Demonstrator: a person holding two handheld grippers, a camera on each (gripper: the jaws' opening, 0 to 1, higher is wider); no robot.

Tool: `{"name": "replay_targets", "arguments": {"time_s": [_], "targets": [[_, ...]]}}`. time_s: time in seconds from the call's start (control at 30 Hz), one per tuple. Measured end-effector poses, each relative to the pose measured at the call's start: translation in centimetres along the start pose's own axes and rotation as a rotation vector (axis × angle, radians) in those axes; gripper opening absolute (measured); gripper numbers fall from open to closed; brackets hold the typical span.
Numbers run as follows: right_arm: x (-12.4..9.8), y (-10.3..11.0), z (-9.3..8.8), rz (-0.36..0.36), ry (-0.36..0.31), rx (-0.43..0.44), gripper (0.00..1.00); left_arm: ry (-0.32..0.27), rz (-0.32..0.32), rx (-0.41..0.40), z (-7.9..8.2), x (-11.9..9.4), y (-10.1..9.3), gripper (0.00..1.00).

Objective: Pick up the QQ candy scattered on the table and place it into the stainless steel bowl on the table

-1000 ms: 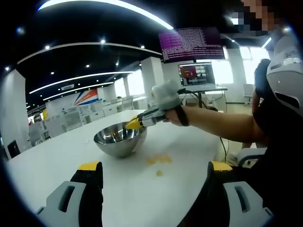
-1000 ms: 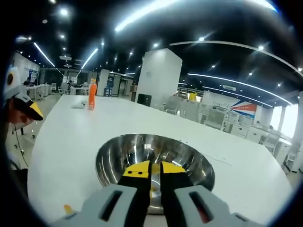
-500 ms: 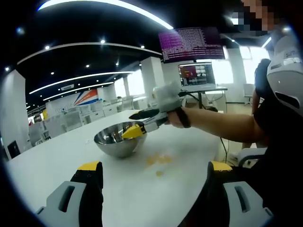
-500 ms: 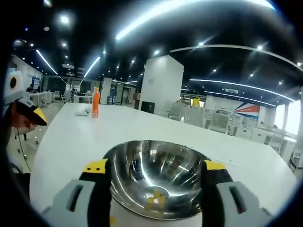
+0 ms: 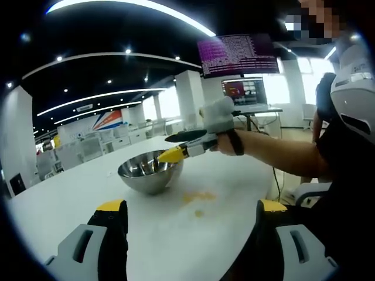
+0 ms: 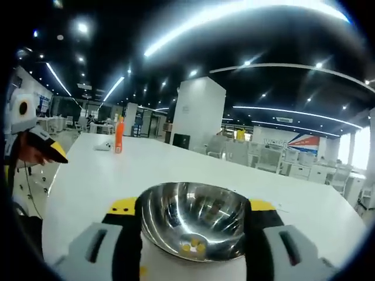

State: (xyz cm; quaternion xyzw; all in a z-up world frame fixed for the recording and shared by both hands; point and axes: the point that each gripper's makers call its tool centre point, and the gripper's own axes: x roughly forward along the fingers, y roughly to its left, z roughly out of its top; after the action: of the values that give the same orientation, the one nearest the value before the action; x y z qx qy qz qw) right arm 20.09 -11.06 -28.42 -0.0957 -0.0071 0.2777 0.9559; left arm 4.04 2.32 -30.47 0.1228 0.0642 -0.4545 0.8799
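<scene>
The stainless steel bowl (image 5: 149,174) stands on the white table (image 5: 70,205). Several yellow QQ candies (image 5: 199,198) lie scattered just to its right, one candy (image 5: 199,213) a little nearer. My right gripper (image 5: 165,147), held by a gloved hand, hovers open over the bowl's right rim. In the right gripper view the bowl (image 6: 193,216) sits between the spread jaws of the right gripper (image 6: 192,205), with a few candies (image 6: 192,247) on its bottom. My left gripper (image 5: 192,206) is open and empty, low over the near table.
An orange bottle (image 6: 119,134) and a small white object (image 6: 105,144) stand far across the table. A monitor (image 5: 243,91) on a desk sits behind the person's arm (image 5: 275,155). One loose candy (image 6: 142,270) lies near the bowl's foot.
The right gripper went from shut over the bowl to open, and candies now lie in the bowl. It has since pulled back slightly from the bowl. The left gripper stayed put.
</scene>
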Motion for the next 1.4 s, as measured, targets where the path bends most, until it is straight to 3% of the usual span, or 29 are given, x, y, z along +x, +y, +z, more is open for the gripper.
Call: {"name": "replay_targets", "arguments": {"time_s": [0.13, 0.33, 0.5, 0.57, 0.73, 0.93, 1.07, 1.2, 1.4], "targets": [[-1.7, -0.2, 2.3, -0.017, -0.054, -0.015, 0.68, 0.0, -0.006, -0.003, 0.0, 0.1, -0.2, 0.91], [-4.5, -0.4, 7.9, -0.043, -0.163, -0.04, 0.66, -0.003, -0.01, 0.0, 0.2, 0.3, -0.3, 0.91], [-7.5, 1.4, 11.2, -0.029, -0.221, -0.068, 0.64, -0.002, -0.009, 0.004, 0.3, 0.4, -0.4, 0.91], [-8.6, 2.8, 11.4, -0.006, -0.243, -0.052, 0.59, -0.003, -0.005, 0.006, 0.3, 0.4, -0.3, 0.91], [-10.5, 5.1, 9.0, 0.021, -0.223, -0.022, 0.51, -0.003, -0.006, 0.006, 0.3, 0.5, -0.4, 0.91], [-10.5, 6.2, 2.6, 0.018, -0.082, -0.043, 0.45, -0.01, -0.024, 0.011, 0.5, 0.5, -1.0, 0.91], [-9.9, 6.9, -1.0, 0.043, -0.014, 0.049, 0.39, -0.003, -0.018, 0.015, 0.4, 0.6, -0.8, 0.91], [-9.1, 7.4, -4.6, 0.052, 0.063, 0.069, 0.33, -0.01, -0.022, 0.014, 0.7, 0.5, -0.9, 0.91], [-9.0, 9.1, -8.0, 0.079, 0.177, 0.182, 0.24, -0.006, -0.018, 0.018, 0.7, 0.6, -1.0, 0.91]]}}
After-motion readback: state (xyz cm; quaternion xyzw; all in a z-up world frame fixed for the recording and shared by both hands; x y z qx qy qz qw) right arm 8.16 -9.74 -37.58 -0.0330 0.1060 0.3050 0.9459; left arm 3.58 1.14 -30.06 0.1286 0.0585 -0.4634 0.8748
